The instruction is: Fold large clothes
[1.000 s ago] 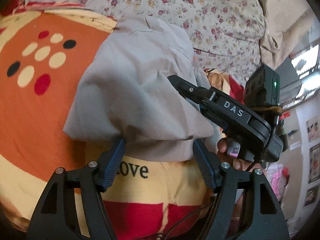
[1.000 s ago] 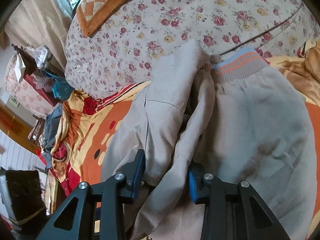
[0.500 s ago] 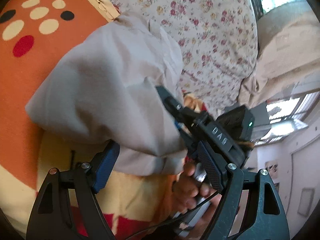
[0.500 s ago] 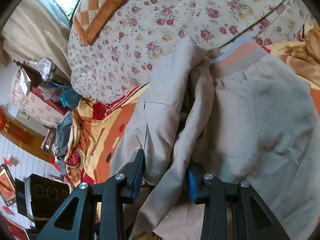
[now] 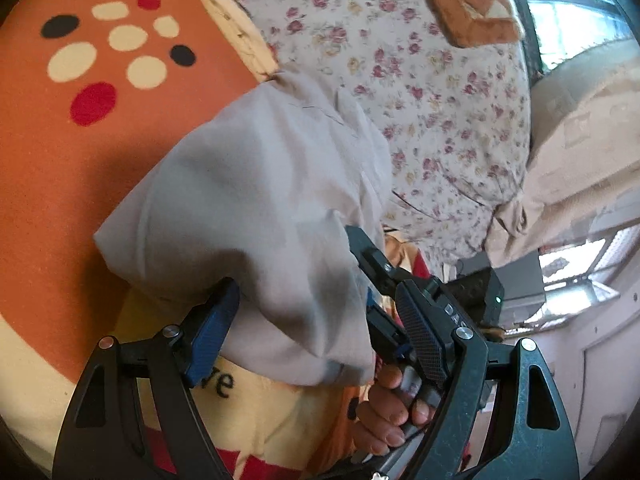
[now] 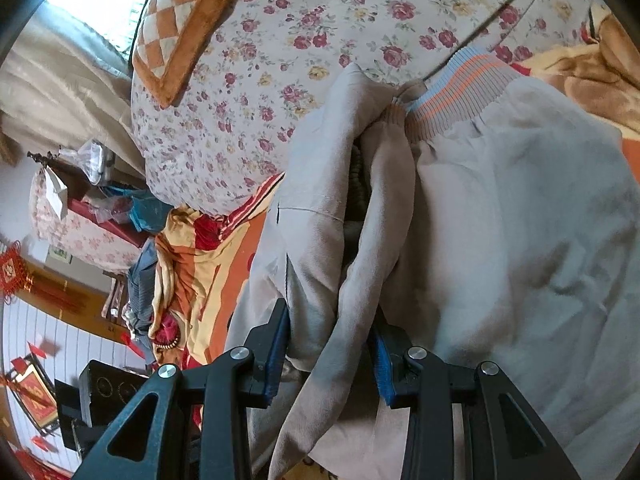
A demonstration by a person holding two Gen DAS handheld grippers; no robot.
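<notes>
A large grey garment (image 5: 256, 208) with a striped ribbed hem (image 6: 460, 96) lies bunched on the orange patterned blanket (image 5: 60, 168). My left gripper (image 5: 316, 332) is open, its jaws on either side of the garment's folded lower edge. My right gripper (image 6: 332, 344) is shut on thick folds of the grey garment (image 6: 500, 240), and it also shows in the left wrist view (image 5: 384, 280), at the cloth's right side with the person's hand (image 5: 392, 404) below it.
A floral quilt (image 6: 304, 40) is piled behind the garment, with a checked orange cushion (image 6: 180, 24) on it. Curtains and a window (image 5: 580, 92) stand beyond the bed. A cluttered shelf (image 6: 100, 208) and loose clothes lie off the bed's edge.
The left gripper has moved in closer over the garment's lower edge and stays open. The right gripper keeps its hold on the folds and has lifted them slightly.
</notes>
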